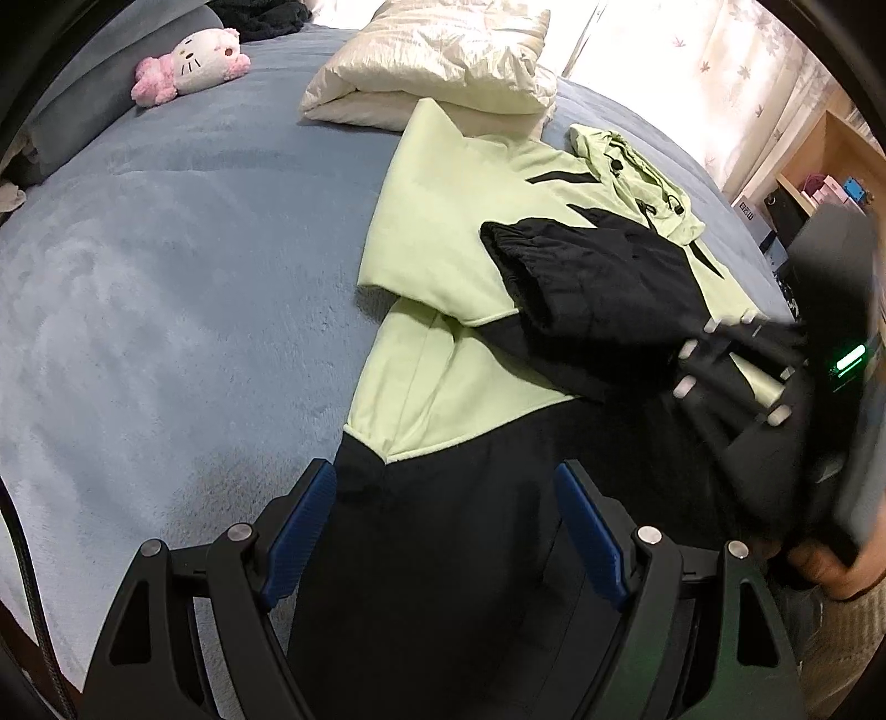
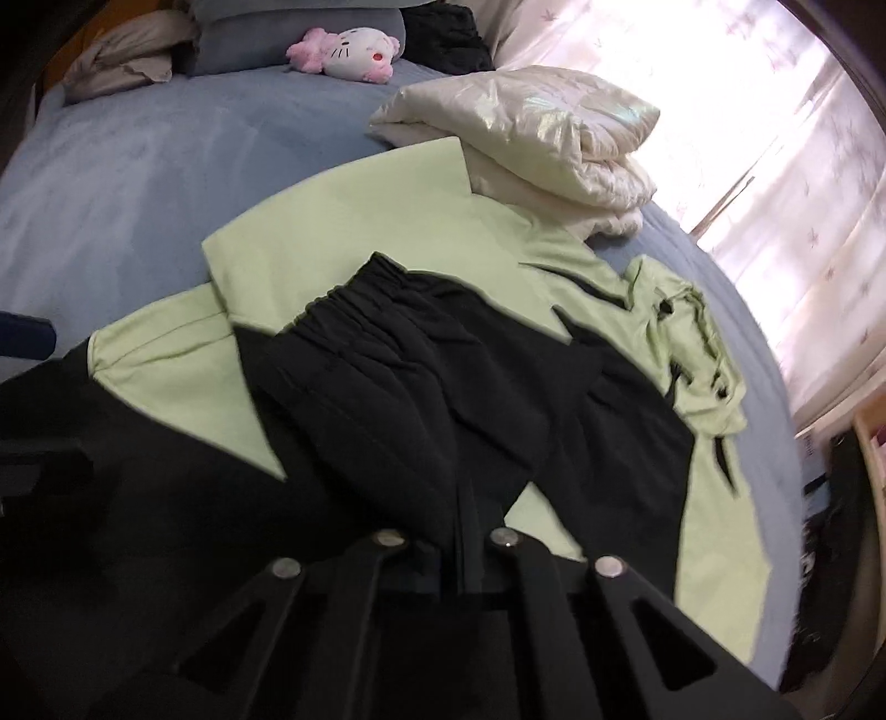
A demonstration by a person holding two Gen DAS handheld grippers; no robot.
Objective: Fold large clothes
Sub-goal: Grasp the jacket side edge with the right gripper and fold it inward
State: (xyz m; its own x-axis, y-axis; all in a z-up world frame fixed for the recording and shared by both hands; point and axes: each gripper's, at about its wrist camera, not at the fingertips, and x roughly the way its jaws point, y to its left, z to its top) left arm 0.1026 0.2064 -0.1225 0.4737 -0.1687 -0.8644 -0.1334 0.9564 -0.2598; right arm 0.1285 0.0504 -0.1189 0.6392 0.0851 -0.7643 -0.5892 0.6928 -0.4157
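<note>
A large pale-green and black hooded jacket (image 1: 443,221) (image 2: 360,221) lies spread on the blue bed (image 1: 166,277) (image 2: 138,166). Its hood (image 1: 637,166) (image 2: 686,343) points toward the window. One black sleeve (image 1: 598,288) (image 2: 387,376) is folded across the chest. My left gripper (image 1: 446,476) hovers open over the black hem with nothing between its blue pads (image 1: 302,531). My right gripper (image 2: 462,498) (image 1: 720,343) is shut at the near end of the sleeve. Dark fingers merge with dark cloth, so I cannot tell whether fabric is pinched.
A folded cream duvet (image 1: 443,61) (image 2: 542,133) sits beyond the jacket, touching its far edge. A pink-and-white plush toy (image 1: 194,66) (image 2: 354,52) lies by the grey pillows. Curtains (image 2: 775,138) and a wooden shelf (image 1: 819,183) stand to the right. A hand (image 1: 825,565) shows at the right.
</note>
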